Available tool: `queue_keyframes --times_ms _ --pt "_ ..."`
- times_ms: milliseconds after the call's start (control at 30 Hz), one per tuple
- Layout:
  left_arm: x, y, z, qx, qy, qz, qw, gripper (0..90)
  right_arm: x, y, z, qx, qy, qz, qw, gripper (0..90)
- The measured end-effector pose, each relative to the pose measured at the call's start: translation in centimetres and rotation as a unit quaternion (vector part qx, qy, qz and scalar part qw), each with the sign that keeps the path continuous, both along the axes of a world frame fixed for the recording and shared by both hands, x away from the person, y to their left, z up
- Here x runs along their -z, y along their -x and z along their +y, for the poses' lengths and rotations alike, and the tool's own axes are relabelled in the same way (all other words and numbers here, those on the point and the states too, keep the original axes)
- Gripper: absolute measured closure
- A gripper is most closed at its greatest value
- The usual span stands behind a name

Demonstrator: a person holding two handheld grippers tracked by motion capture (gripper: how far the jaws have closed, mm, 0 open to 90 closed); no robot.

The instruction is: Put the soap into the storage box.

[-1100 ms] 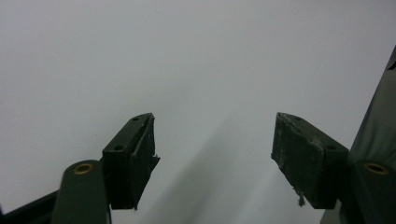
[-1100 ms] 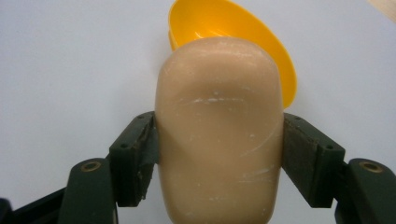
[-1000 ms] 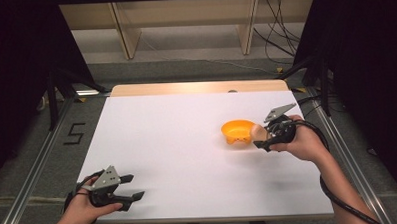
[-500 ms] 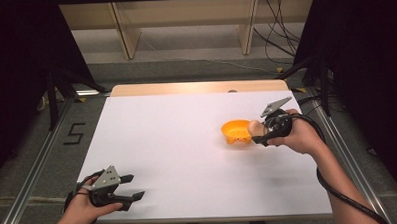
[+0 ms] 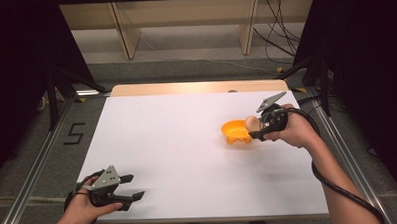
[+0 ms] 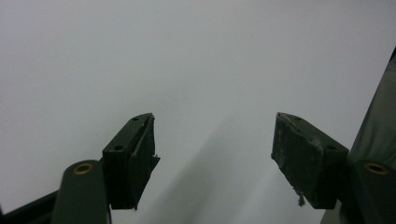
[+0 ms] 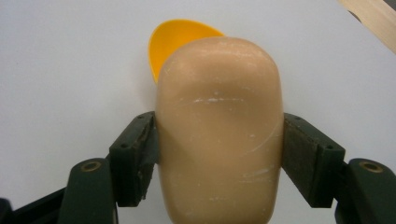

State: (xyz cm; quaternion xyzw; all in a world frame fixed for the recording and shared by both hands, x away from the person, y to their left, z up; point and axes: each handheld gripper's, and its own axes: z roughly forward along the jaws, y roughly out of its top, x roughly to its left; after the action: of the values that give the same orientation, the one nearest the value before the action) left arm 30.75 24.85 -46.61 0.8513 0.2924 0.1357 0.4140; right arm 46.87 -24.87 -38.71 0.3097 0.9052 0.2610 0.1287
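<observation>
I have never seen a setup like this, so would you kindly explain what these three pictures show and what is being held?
A person sits at a white table, holding a hand-operated two-jaw gripper in each hand. The high view looks down from above. The other two come from cameras riding on each gripper. The left gripper rests near the table's front corner, jaws open, empty. The right gripper is shut on a tan rounded object, perhaps a potato-like toy, holding it at an orange bowl.

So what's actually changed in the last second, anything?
The right gripper, shut on a tan rounded object, moved away from the person along the orange bowl. The bowl, and the open left gripper near the table's front edge, stayed put.
</observation>
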Motion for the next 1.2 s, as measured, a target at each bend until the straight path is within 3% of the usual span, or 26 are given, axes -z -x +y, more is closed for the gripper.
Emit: queue_keyframes --times_ms 33,67,133,300,333,500,533,867,933,967,1000,1133,1167,1200 --pt "0.0 0.1 -0.1 -0.006 0.007 0.009 0.9999 29.9 0.0 0.1 0.2 0.008 -0.002 0.007 0.9999 33.3" --pt "0.0 0.0 0.0 0.0 0.001 0.001 1.0 29.9 0.1 -0.2 0.2 -0.005 0.001 -0.003 1.0 33.3" --pt "0.0 0.0 0.0 0.0 0.0 -0.001 1.0 29.9 0.0 -0.4 0.2 -0.006 0.005 0.001 1.0 33.3" --pt "0.1 0.1 -0.1 -0.004 0.006 0.009 0.9999 29.9 0.1 -0.9 0.6 -0.009 0.005 -0.008 0.9999 33.3" --pt "0.1 0.1 -0.1 -0.005 0.006 0.009 0.9999 29.9 -0.1 -1.1 0.6 -0.019 0.008 -0.001 0.9998 33.3" --pt "0.1 0.1 -0.2 -0.01 0.012 0.009 0.9998 29.9 0.1 -1.6 1.0 -0.019 0.018 0.007 0.9996 33.3" --pt "0.0 0.0 -0.1 -0.004 0.007 0.001 1.0 30.0 0.1 -1.8 1.0 -0.022 0.017 0.002 0.9996 33.3" --pt "0.1 0.0 -0.1 -0.003 0.008 0.002 1.0 29.9 0.0 -2.3 1.4 -0.022 0.02 0.005 0.9996 33.3" --pt "0.1 0.1 -0.1 -0.009 0.011 0.009 0.9999 29.9 0.0 -2.5 1.3 -0.03 0.021 -0.004 0.9993 33.3" --pt "0.0 0.1 -0.1 -0.006 0.005 0.008 0.9999 29.9 0.0 -2.4 1.4 -0.02 0.019 0.008 0.9996 33.3" --pt "0.0 0.1 -0.1 -0.003 0.006 0.009 0.9999 29.9 0.0 -2.4 1.5 -0.016 0.02 0.005 0.9997 33.3" --pt "0.0 0.0 0.0 -0.004 -0.002 0.007 1.0 30.0 0.1 -2.7 1.6 -0.03 0.022 0.003 0.9993 33.3" --pt "0.1 0.1 -0.2 -0.005 0.01 0.01 0.9999 29.9 0.1 -2.7 1.6 -0.03 0.023 0.007 0.9993 33.3" --pt "0.1 0.1 -0.1 -0.004 0.006 0.009 0.9999 30.0 0.2 -2.8 1.7 -0.029 0.023 0.0 0.9993 33.3"
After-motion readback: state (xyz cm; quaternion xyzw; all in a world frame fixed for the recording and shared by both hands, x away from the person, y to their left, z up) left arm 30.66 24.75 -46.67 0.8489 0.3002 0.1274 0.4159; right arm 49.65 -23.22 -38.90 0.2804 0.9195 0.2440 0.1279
